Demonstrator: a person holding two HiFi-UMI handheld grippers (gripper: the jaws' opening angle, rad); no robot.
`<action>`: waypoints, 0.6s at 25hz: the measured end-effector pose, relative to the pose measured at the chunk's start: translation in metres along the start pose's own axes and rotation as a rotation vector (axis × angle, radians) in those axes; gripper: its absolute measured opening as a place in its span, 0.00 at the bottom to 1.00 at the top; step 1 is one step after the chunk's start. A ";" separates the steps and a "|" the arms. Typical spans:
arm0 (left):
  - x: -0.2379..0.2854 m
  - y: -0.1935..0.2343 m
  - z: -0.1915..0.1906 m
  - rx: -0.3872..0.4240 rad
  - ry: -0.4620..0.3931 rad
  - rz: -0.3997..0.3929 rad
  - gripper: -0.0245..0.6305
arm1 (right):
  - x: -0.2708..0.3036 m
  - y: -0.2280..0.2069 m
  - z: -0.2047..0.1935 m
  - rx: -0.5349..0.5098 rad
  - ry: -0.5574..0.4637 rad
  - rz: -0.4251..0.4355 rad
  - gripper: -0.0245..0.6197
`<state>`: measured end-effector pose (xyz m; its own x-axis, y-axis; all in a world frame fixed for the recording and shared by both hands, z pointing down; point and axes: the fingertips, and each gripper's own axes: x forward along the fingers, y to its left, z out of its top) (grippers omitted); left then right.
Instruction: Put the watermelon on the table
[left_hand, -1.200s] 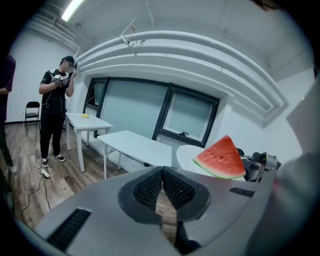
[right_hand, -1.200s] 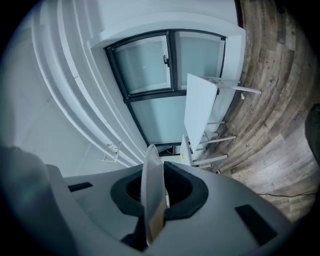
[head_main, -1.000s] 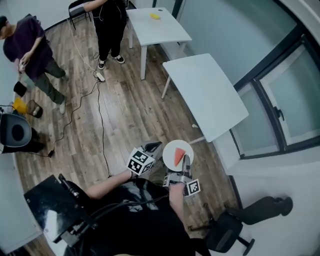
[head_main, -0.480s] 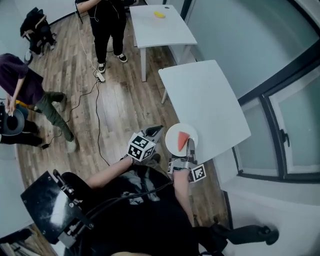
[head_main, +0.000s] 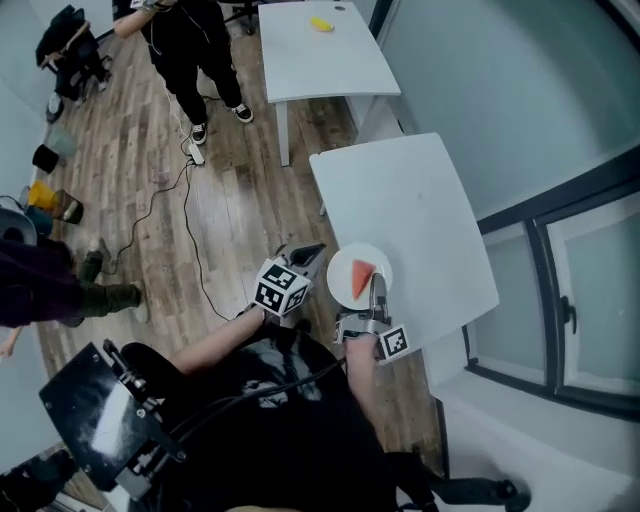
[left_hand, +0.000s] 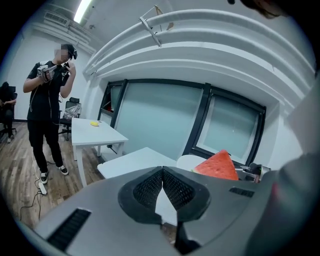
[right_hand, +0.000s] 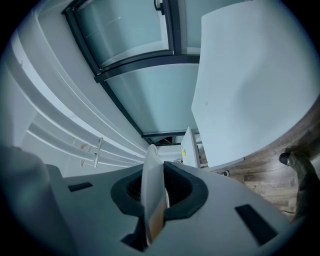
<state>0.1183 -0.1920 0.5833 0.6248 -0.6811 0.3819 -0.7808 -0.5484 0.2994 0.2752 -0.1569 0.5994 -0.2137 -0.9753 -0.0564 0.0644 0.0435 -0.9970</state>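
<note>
Plate (head_main: 341, 270) reached table (head_main: 400, 205); right gripper view shows grip.

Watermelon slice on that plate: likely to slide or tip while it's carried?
Probably slides easily: the watermelon slice seems to sit loose on a smooth white plate. It is a wedge, so rolling looks unlikely. The right gripper pinches just the plate's edge, so any tilt could send the slice off.
</note>
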 end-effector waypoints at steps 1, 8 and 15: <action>0.013 0.010 0.009 0.005 -0.004 -0.008 0.05 | 0.017 -0.001 0.005 -0.009 -0.007 0.005 0.08; 0.102 0.092 0.065 0.010 0.033 -0.094 0.05 | 0.142 -0.012 0.024 -0.057 -0.053 -0.018 0.08; 0.178 0.150 0.079 0.055 0.117 -0.183 0.05 | 0.232 -0.048 0.043 -0.119 -0.059 -0.045 0.08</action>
<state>0.1129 -0.4334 0.6274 0.7485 -0.5085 0.4257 -0.6511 -0.6855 0.3258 0.2644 -0.3950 0.6367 -0.1554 -0.9878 -0.0116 -0.0611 0.0213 -0.9979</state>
